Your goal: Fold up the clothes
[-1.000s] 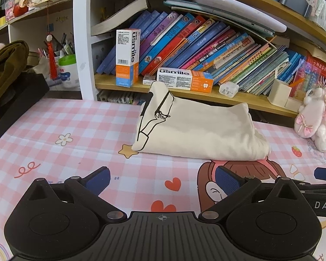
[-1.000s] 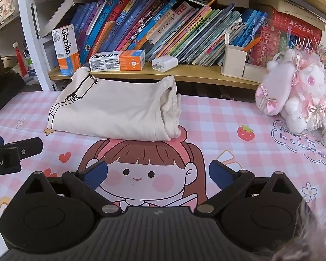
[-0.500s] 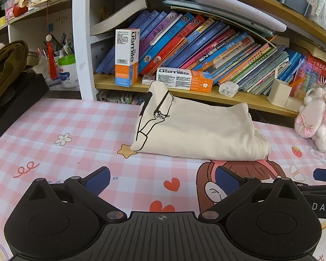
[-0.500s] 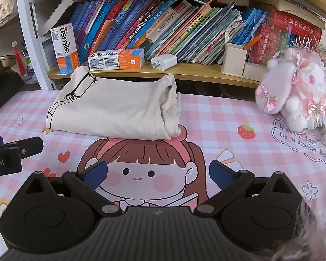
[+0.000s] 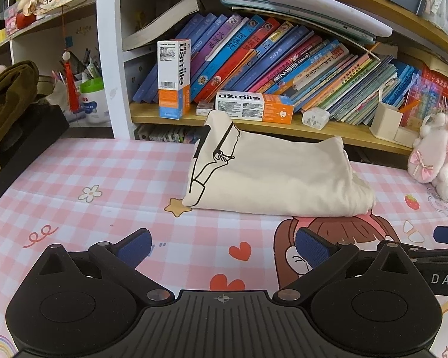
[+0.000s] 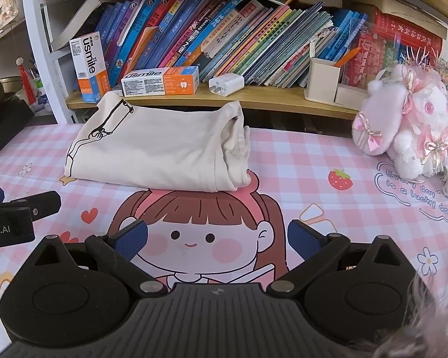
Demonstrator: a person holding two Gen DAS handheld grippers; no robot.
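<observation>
A cream garment (image 5: 271, 176) with a black line drawing lies folded into a thick rectangle on the pink checked mat (image 5: 104, 179), its far edge against the bookshelf base. In the right wrist view the same garment (image 6: 155, 146) shows its layered fold ends on the right. My left gripper (image 5: 223, 247) hovers open over the mat, well short of the garment, with nothing between its blue pads. My right gripper (image 6: 217, 240) is also open and empty, above the cartoon girl print in front of the garment. The right gripper's body (image 5: 445, 265) shows at the left wrist view's right edge.
A wooden shelf (image 5: 328, 131) packed with leaning books, two toothpaste boxes (image 5: 254, 107) and a white charger runs behind the mat. A pink plush toy (image 6: 409, 122) sits at the right. A black case with olive cloth (image 5: 9, 101) stands at the left.
Both cameras have drifted very slightly; the garment sits a touch lower and left in view. Both grippers stay open and empty.
</observation>
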